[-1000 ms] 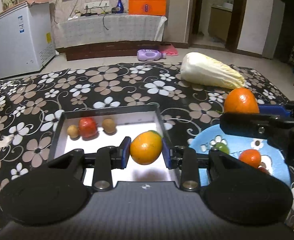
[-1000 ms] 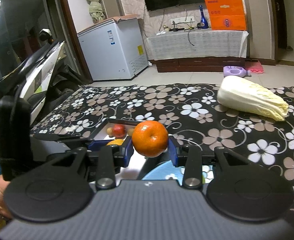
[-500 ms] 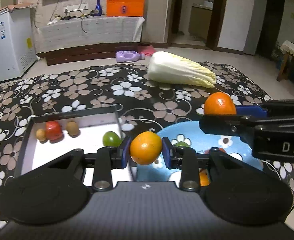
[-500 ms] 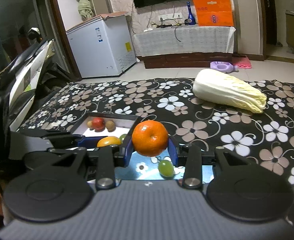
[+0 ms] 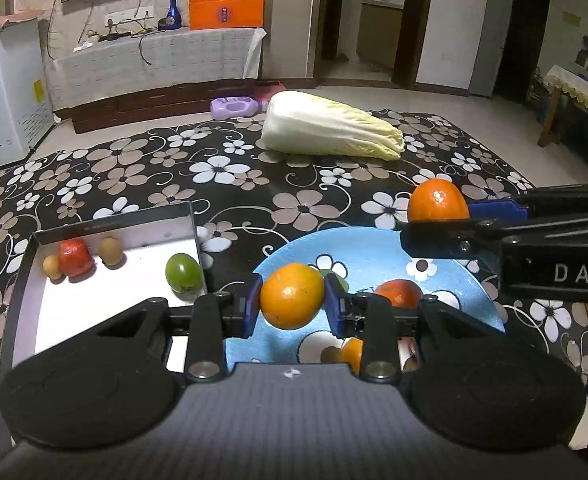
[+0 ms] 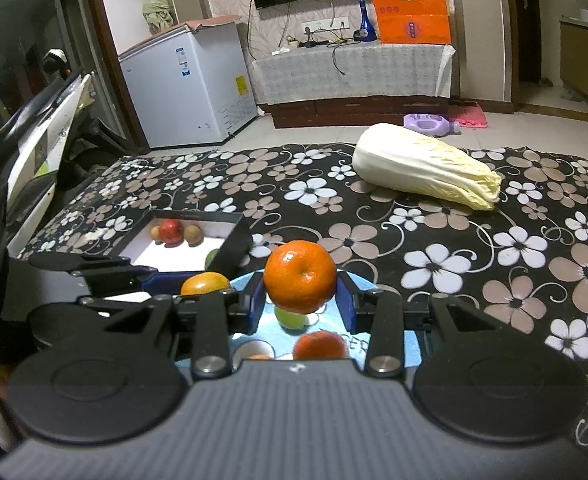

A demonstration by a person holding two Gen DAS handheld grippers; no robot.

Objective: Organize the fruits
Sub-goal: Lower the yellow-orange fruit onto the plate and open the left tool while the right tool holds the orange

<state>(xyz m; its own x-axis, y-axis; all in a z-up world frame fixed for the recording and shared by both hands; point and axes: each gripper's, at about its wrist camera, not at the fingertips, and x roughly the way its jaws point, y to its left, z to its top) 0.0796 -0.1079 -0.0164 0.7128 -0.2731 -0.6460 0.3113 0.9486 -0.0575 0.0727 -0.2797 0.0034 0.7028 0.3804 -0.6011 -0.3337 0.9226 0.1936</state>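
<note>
Holding: your left gripper [image 5: 292,306] clamps a yellow-orange fruit [image 5: 291,295]; your right gripper [image 6: 300,302] clamps an orange [image 6: 300,277].
Placing: lower both over bare blue plate [image 5: 374,246], clear of fruit lying there, before letting go.

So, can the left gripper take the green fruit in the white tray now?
Probably not yet: the left gripper is shut on an orange fruit, so its jaws are occupied. The green fruit lies uncovered in the white tray.

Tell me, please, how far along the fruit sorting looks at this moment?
Partly done. The white tray already holds a red fruit, a green fruit and two small brown ones. In hand: the left gripper clamps one orange, the right gripper another orange, both over the blue plate. Several fruits still lie on the plate.
</note>
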